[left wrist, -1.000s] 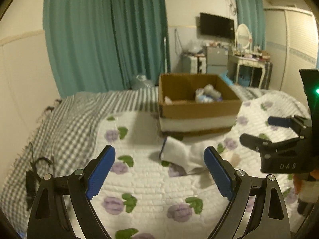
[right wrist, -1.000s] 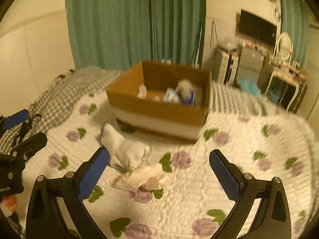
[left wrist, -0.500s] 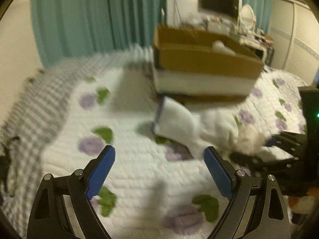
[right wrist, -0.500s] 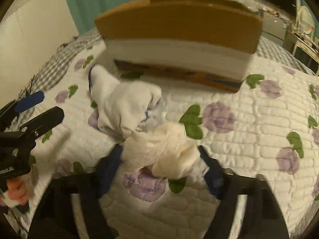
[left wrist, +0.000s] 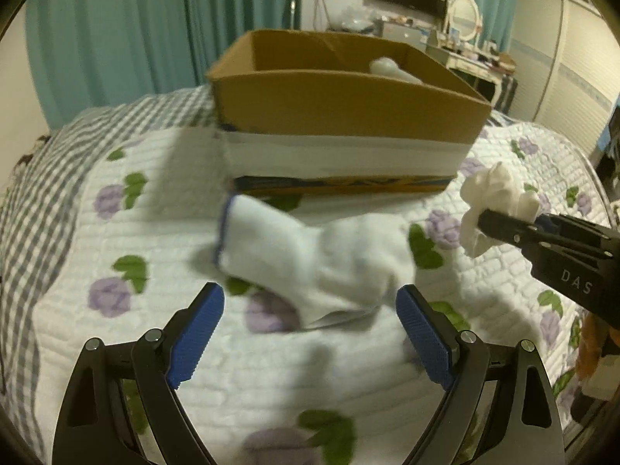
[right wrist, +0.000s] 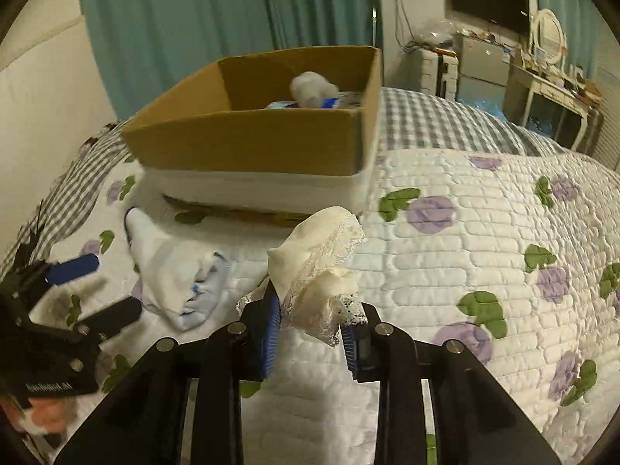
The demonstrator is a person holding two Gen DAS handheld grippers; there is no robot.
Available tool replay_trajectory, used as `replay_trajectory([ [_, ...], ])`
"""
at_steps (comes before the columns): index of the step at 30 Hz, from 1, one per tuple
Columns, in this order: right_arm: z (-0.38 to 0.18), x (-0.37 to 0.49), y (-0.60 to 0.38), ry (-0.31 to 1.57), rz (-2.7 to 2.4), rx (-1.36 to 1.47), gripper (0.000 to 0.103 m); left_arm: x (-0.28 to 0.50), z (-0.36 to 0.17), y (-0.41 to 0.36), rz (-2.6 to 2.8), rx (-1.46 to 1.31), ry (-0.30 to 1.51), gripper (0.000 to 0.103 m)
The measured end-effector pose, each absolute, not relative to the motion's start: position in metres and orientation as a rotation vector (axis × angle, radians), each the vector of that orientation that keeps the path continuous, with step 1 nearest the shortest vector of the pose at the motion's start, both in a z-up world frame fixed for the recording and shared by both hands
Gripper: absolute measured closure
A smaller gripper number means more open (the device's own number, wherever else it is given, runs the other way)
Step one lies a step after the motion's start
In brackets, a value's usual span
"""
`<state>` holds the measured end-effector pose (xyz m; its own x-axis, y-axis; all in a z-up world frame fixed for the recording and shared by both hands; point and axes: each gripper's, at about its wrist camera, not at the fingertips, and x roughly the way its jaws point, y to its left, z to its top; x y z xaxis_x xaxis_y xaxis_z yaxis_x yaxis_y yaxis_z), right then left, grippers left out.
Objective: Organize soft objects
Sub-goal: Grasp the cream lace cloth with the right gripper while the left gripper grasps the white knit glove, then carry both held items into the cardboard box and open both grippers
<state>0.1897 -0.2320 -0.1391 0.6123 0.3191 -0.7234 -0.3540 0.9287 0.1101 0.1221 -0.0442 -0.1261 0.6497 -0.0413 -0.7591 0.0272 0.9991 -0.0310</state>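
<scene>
A white sock with a blue cuff (left wrist: 310, 259) lies on the floral quilt in front of a cardboard box (left wrist: 348, 112). My left gripper (left wrist: 310, 329) is open, its blue pads just short of the sock on either side. My right gripper (right wrist: 310, 325) is shut on a cream lace cloth (right wrist: 317, 267) and holds it above the quilt; the cloth also shows in the left wrist view (left wrist: 500, 201). The sock shows in the right wrist view (right wrist: 174, 271) left of the cloth. The box (right wrist: 271, 139) holds several soft white and blue items (right wrist: 314, 89).
The white quilt with purple flowers (right wrist: 484, 232) covers the bed; a grey checked blanket (left wrist: 35, 201) lies at the left. Teal curtains (left wrist: 116, 38) hang behind the box. A dresser with a mirror (right wrist: 550, 77) and a TV stand at the far right.
My right gripper has closed on the lace cloth and lifted it off the quilt. My left gripper has moved forward and down, close to the sock, still open.
</scene>
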Motion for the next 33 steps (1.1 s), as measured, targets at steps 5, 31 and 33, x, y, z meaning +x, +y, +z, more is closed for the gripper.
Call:
replay_trajectory([
  [5,-0.142,0.193,-0.238,0.845,0.374,-0.051,0.076,0.149,-0.147,-0.058,-0.057,-0.028,0.913,0.011],
  [31,-0.118,0.152,-0.234,0.784,0.381,-0.017,0.076,0.105,-0.105,-0.05,-0.093,0.022,0.827,0.043],
  [33,-0.105,0.143,-0.234,0.762,0.384,-0.009,0.076,0.094,-0.091,-0.05,-0.096,0.023,0.799,0.043],
])
